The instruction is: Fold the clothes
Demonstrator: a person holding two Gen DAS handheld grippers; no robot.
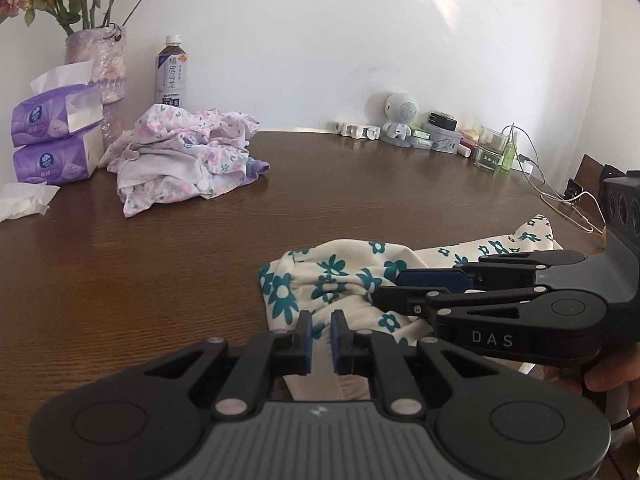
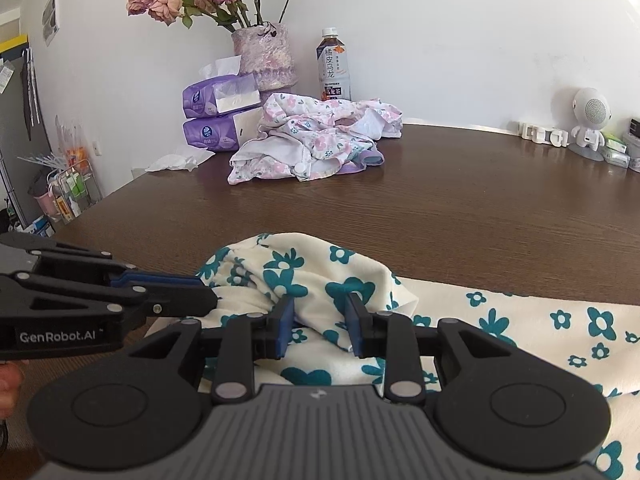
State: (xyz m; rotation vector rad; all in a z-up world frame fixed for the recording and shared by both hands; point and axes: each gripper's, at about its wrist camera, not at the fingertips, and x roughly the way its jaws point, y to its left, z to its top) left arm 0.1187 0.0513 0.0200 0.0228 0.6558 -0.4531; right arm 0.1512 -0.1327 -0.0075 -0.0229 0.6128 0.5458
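A cream garment with teal flowers (image 2: 320,276) lies bunched at the near edge of the brown table (image 2: 480,208), its length trailing off to the right. My left gripper (image 1: 321,334) is shut on a thin fold of it, the pads almost touching. It also shows in the right wrist view, where the left gripper (image 2: 210,298) bites the garment's left edge. My right gripper (image 2: 320,322) is shut on a thicker raised fold that fills the narrow gap between its pads. From the left wrist view the right gripper (image 1: 386,286) enters from the right, beside the left one.
A crumpled pink-and-purple floral garment (image 1: 184,156) sits at the back left. Behind it stand stacked purple tissue packs (image 1: 52,136), a vase of flowers (image 1: 102,68) and a tea bottle (image 1: 171,72). A small white robot figure (image 1: 398,120), a glass and cables line the far right.
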